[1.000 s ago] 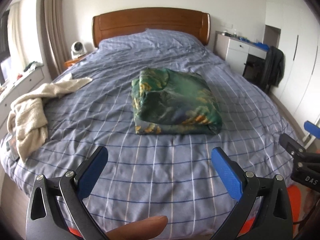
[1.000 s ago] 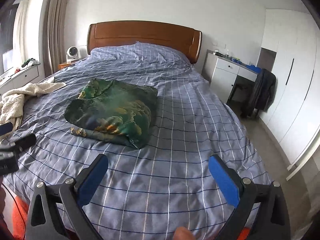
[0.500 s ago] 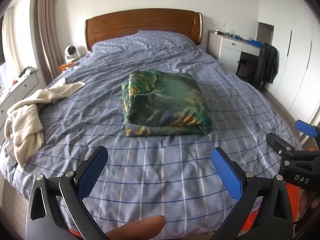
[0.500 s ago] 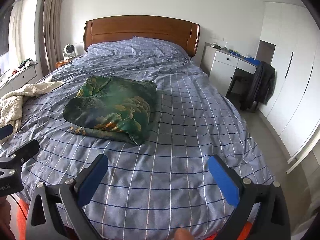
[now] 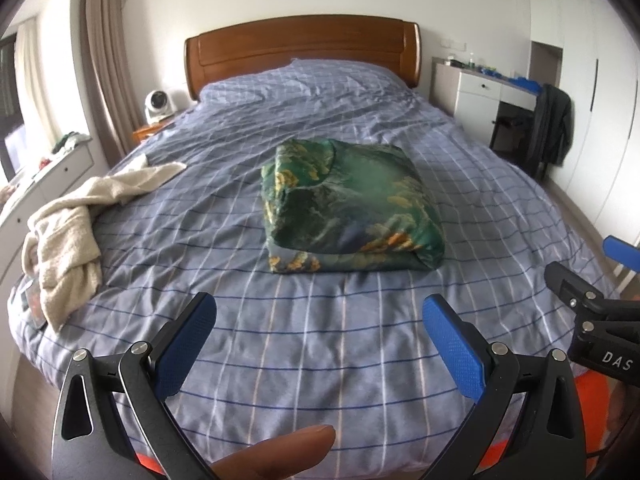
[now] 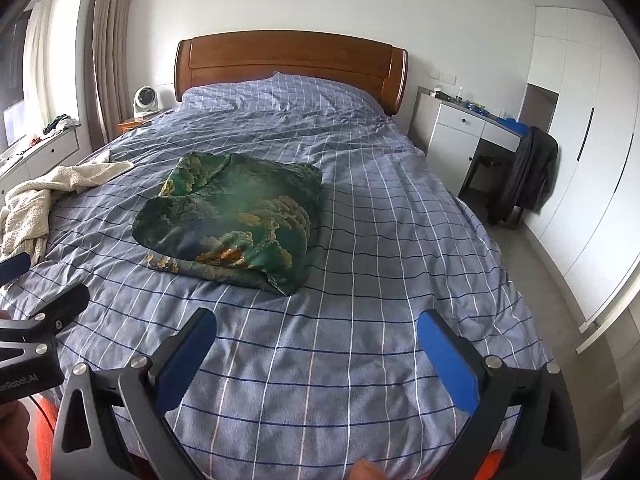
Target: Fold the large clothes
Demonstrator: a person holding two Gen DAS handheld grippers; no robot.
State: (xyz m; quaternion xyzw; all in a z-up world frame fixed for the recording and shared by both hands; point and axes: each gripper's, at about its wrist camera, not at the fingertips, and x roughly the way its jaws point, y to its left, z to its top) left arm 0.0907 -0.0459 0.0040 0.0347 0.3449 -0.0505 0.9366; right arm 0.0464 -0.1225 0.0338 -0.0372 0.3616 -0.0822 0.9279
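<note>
A green patterned garment (image 5: 348,208) lies folded into a thick rectangle in the middle of the bed (image 5: 320,340); it also shows in the right wrist view (image 6: 236,216). My left gripper (image 5: 320,312) is open and empty, held above the foot of the bed, well short of the garment. My right gripper (image 6: 316,320) is open and empty, also above the foot of the bed, to the right of the garment. Each gripper shows at the edge of the other's view.
A cream towel-like garment (image 5: 68,232) lies crumpled on the bed's left edge. A wooden headboard (image 5: 304,48) stands at the back, a fan (image 5: 158,106) on a nightstand at left, a white desk (image 6: 468,132) and a dark jacket on a chair (image 6: 528,172) at right.
Both grippers have drawn back and risen slightly from the bed, so the folded garment looks a little farther off. Both stay open and empty.
</note>
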